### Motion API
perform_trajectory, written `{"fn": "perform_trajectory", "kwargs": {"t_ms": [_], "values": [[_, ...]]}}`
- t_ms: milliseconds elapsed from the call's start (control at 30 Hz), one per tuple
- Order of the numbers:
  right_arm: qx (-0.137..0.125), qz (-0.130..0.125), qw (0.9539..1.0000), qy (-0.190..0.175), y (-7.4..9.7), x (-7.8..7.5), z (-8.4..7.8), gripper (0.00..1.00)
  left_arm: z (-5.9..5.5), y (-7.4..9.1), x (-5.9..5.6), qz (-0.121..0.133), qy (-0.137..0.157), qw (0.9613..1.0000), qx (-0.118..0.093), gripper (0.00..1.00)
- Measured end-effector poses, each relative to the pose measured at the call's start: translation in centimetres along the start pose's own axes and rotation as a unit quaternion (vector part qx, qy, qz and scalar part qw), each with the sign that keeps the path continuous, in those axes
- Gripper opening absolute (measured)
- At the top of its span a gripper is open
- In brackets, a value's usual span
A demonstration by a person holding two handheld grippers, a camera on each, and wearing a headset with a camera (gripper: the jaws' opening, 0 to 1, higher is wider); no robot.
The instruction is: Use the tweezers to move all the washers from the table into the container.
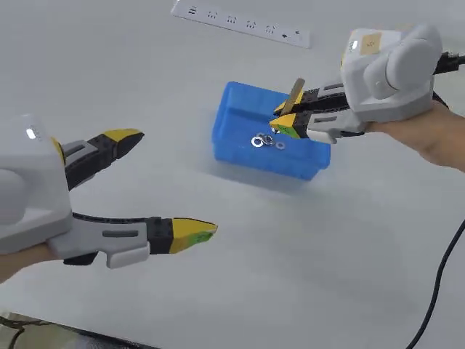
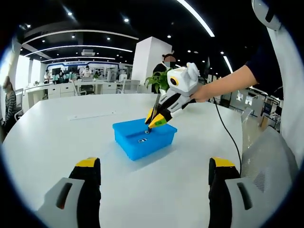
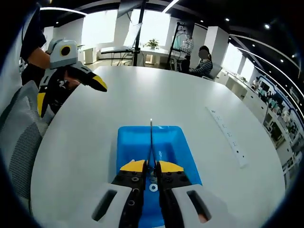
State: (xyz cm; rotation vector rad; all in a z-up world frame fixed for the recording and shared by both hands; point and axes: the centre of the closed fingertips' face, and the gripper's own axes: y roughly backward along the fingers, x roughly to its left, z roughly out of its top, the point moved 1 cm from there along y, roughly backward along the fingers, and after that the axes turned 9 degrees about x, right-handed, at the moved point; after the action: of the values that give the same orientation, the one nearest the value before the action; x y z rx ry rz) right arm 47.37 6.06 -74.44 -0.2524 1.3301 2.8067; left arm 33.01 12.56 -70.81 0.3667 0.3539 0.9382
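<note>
A blue container point(image 1: 236, 120) stands mid-table with several washers point(image 1: 261, 140) lying inside it. My right gripper point(image 1: 282, 125) hovers over its right side, shut on the tweezers point(image 1: 295, 94), whose brass end sticks up above the jaws. Seen from the right gripper view, the tweezers point(image 3: 151, 142) run forward over the container point(image 3: 128, 145), and a washer point(image 3: 153, 187) lies below the jaws. My left gripper point(image 1: 171, 185) is at the lower left, open and holding nothing, well clear of the container point(image 2: 142, 137). The left gripper view shows the right gripper point(image 2: 159, 118) above the box.
A white power strip point(image 1: 240, 22) lies at the table's far edge. A black cable point(image 1: 436, 291) trails down the right side. Bare white tabletop point(image 1: 290, 254) surrounds the container. People sit at desks in the background.
</note>
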Motion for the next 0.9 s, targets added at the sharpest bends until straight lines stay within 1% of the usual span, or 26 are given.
{"fn": "perform_trajectory", "kwargs": {"t_ms": [133,233,300,433,533,733,833,900], "values": [[0.009,0.0,1.0,0.002,-0.9,0.1,-0.4,0.1,-0.3,0.0,0.3,0.003,-0.005,0.9999,0.009,1.0],[0.013,0.002,0.9999,0.005,-1.1,0.2,-0.6,0.1,-0.3,0.0,0.4,0.003,-0.003,0.9999,0.009,1.0],[0.013,0.005,0.9999,-0.001,-1.0,0.2,-0.6,0.1,-0.3,-0.1,0.4,0.002,-0.004,0.9999,0.012,1.0],[0.014,0.004,0.9999,0.003,-1.0,0.2,-0.6,0.1,-0.2,-0.2,0.2,-0.002,-0.006,0.9999,0.013,1.0],[0.013,0.001,0.9999,0.0,-0.9,0.1,-0.6,0.1,-0.1,-0.2,0.1,-0.003,-0.006,0.9999,0.012,1.0],[0.013,0.001,0.9999,-0.004,-0.8,0.2,-0.5,0.1,0.1,-0.2,0.0,-0.002,-0.01,0.9998,0.017,1.0],[0.009,-0.003,1.0,-0.001,-0.3,0.2,-0.1,0.1,0.4,-0.2,0.1,-0.002,-0.008,0.9999,0.013,1.0],[0.005,-0.003,1.0,-0.001,0.2,0.3,0.3,0.09,0.9,-0.3,0.2,-0.005,-0.008,0.9999,0.009,1.0]]}}
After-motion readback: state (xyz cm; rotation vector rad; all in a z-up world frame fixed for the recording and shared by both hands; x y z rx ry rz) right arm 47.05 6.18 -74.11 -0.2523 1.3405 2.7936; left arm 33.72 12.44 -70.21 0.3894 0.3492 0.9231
